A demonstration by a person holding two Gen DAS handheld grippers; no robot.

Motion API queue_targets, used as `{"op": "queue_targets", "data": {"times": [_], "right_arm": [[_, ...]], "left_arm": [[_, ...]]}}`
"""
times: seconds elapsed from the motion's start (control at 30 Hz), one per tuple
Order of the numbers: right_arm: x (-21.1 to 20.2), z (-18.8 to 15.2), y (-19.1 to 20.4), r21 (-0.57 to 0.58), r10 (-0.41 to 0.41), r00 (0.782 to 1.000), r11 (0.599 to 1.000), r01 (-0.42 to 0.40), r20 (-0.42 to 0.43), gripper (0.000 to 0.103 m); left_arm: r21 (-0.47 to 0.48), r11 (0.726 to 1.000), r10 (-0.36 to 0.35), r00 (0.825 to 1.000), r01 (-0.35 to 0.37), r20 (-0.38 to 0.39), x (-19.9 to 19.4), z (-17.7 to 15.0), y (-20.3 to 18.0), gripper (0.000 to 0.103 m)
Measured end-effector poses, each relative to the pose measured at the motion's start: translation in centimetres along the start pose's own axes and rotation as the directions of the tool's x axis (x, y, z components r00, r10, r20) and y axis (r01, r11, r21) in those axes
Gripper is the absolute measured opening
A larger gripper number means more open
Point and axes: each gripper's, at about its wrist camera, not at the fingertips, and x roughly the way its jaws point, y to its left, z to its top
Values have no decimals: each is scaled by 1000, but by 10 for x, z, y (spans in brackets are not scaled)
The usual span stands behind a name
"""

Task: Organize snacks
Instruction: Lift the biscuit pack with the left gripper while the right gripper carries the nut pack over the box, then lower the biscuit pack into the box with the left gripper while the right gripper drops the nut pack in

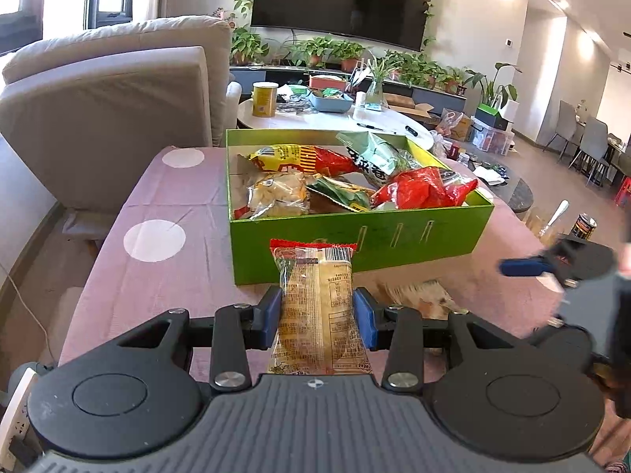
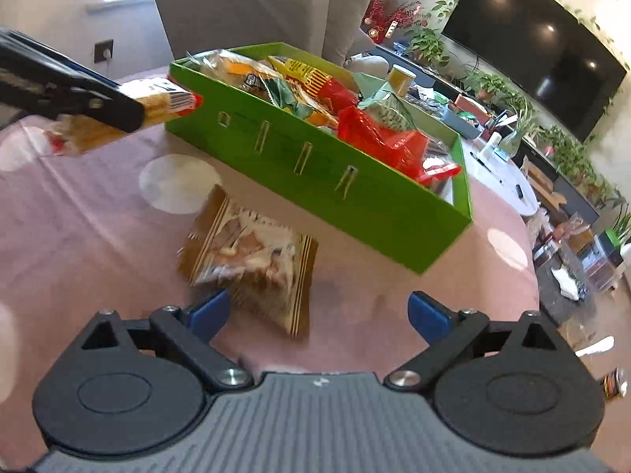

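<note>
My left gripper point(image 1: 317, 311) is shut on a long yellowish snack packet point(image 1: 315, 295) with a red end, held just in front of the green box point(image 1: 355, 244). Several snack bags fill that green box point(image 2: 315, 173). My right gripper point(image 2: 317, 315) is open, its blue pads spread wide. A brown-edged clear snack bag point(image 2: 252, 260) lies on the pink cloth point(image 2: 98, 236) just ahead of its left pad point(image 2: 209, 313), untouched. In the right wrist view the left gripper point(image 2: 130, 106) enters from the left with its packet point(image 2: 169, 98). The right gripper's blue pad point(image 1: 524, 266) shows at the right in the left wrist view.
The table carries a pink cloth with white dots point(image 1: 154, 240). A grey sofa point(image 1: 118, 90) stands behind it. Farther back a white round table point(image 1: 335, 118) holds clutter, with plants and a dark TV point(image 1: 343, 0) beyond. A can point(image 1: 583, 226) stands at the right.
</note>
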Motion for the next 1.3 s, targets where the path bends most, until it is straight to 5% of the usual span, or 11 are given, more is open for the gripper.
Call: {"op": "queue_targets", "data": {"times": [0.3, 0.47, 0.63, 0.97, 1.3], "right_arm": [[40, 34, -7, 31, 173, 984, 984, -174, 32, 99], [38, 31, -25, 198, 289, 957, 937, -287, 21, 80], [9, 26, -21, 218, 209, 977, 953, -211, 32, 80], [-57, 75, -50, 354, 90, 939, 911, -212, 332, 80], [-19, 115, -79, 427, 110, 943, 871, -243, 312, 80]], "left_arm": [[-2, 1000, 3, 1000, -3, -12, 5, 0, 3, 37], [-6, 1000, 4, 1000, -4, -20, 8, 1, 4, 37], [12, 1000, -6, 1000, 6, -6, 4, 4, -2, 37], [61, 998, -34, 994, 28, 100, -6, 52, -13, 37], [28, 1000, -1, 995, -2, 97, 51, 106, 0, 37]]}}
